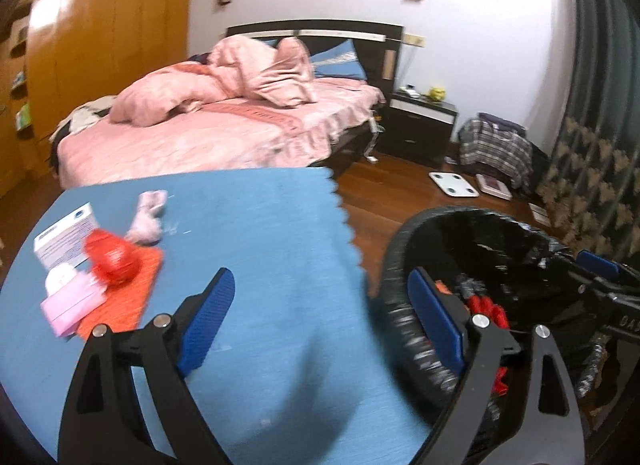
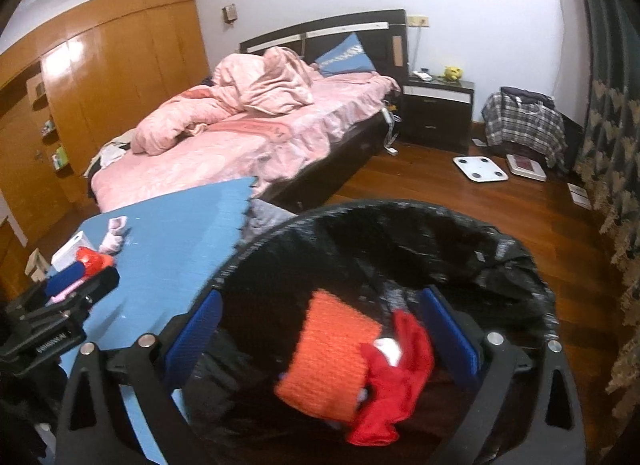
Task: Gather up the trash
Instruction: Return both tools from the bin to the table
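Observation:
My left gripper (image 1: 320, 281) is open and holds nothing; one finger is over the blue mat (image 1: 256, 233), the other over the rim of the black-lined bin (image 1: 492, 233). On the mat's left lie a red net ball (image 1: 112, 261), an orange cloth (image 1: 120, 301), a pink packet (image 1: 72, 305), a white box (image 1: 64, 237) and a crumpled pink wad (image 1: 146, 217). My right gripper (image 2: 322, 297) stands open above the bin (image 2: 400, 233). Inside the bin, an orange cloth (image 2: 328, 357) and a red piece (image 2: 396, 385) lie below the jaws, clear of the pads.
A bed with pink bedding (image 1: 224, 129) stands behind the mat, a dark nightstand (image 1: 420, 125) beside it. A white scale (image 1: 454, 184) and a plaid bag (image 1: 496, 149) sit on the wooden floor. A patterned curtain (image 1: 592, 169) hangs on the right, a wooden wardrobe (image 1: 100, 45) on the left.

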{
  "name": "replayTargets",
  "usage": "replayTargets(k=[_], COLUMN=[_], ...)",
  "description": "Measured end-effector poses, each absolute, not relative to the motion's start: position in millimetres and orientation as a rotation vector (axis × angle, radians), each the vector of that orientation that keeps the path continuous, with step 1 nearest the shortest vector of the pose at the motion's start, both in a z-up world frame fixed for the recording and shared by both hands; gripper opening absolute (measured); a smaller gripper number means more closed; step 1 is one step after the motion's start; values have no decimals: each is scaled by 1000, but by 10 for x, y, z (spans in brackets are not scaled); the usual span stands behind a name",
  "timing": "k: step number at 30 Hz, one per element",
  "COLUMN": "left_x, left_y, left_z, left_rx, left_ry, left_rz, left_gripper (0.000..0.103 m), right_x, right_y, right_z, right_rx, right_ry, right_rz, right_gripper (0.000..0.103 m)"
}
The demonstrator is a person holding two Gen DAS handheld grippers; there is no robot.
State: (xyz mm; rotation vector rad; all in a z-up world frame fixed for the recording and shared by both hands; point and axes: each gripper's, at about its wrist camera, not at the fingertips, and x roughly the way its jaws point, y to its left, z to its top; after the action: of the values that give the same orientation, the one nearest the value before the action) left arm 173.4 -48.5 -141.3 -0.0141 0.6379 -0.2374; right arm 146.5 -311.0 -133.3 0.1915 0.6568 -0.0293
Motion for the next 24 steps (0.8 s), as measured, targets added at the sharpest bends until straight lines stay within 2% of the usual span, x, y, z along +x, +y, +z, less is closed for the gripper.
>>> replayTargets(k=[12,24], left_x=[1672,1660], left_y=[497,1344], left_z=[-1530,-1699], left_rx=[-52,-68], left_ry=[653,673], left_rz=[-72,64], left_gripper=[86,86], right_x=[1723,1928], right_y=[-2139,-1347], right_z=[-1277,-1499], right_rx=[146,109], right_ry=[640,669], right_rz=[123,218], right_gripper=[97,97])
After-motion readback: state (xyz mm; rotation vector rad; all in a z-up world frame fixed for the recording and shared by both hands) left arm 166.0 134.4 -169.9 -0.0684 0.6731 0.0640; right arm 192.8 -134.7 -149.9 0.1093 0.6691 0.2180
